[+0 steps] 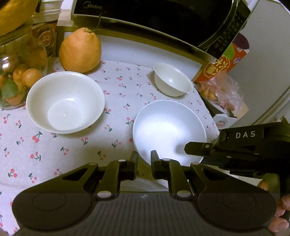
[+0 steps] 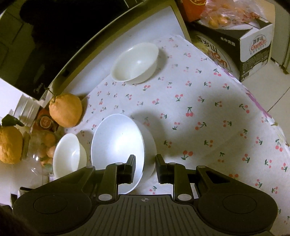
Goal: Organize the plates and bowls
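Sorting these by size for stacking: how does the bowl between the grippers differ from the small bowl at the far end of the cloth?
The near bowl is wider and shallower; the far small bowl is narrower and deeper. The near bowl looks cool bluish white, the far small bowl creamier. The near bowl has both grippers at its rim, the far small bowl stands alone. Both are plain, empty and upright on the cherry cloth.

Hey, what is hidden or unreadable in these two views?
- Left wrist view: the near rim of the big bowl sits behind the left tongs.
- Right wrist view: the middle bowl has its near edge behind the right tongs.
- Both views: the microwave is cut off by the top edge.
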{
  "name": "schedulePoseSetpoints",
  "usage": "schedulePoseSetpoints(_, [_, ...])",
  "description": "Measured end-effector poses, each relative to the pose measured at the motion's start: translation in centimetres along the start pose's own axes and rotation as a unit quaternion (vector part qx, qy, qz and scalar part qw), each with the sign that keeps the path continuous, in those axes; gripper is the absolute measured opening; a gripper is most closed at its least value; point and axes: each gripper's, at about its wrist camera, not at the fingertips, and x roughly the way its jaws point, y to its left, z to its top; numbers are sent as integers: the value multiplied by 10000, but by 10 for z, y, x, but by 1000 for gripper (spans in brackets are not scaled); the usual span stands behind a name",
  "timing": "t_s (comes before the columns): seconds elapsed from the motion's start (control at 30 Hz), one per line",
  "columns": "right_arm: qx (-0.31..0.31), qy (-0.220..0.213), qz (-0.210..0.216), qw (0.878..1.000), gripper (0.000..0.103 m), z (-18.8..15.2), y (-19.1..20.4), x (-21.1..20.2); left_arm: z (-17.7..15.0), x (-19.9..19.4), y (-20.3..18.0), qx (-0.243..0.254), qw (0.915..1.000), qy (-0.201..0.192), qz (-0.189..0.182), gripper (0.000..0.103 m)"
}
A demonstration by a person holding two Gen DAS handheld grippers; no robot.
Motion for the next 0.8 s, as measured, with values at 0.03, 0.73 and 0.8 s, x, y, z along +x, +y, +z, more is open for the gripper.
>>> schedulePoseSetpoints(0.03, [4, 15, 0, 10000, 24, 0, 0, 1, 0, 0, 0, 21, 10000, -5, 12, 13])
schedulePoseSetpoints(0.73, [11, -104, 75, 9999, 25, 3, -4, 7, -1, 3, -1, 311, 9988, -345, -146, 13])
schedulePoseSetpoints(0.8, [40, -75, 76, 9999, 25, 4, -5, 8, 0, 3, 0, 276, 9988, -357, -170, 13])
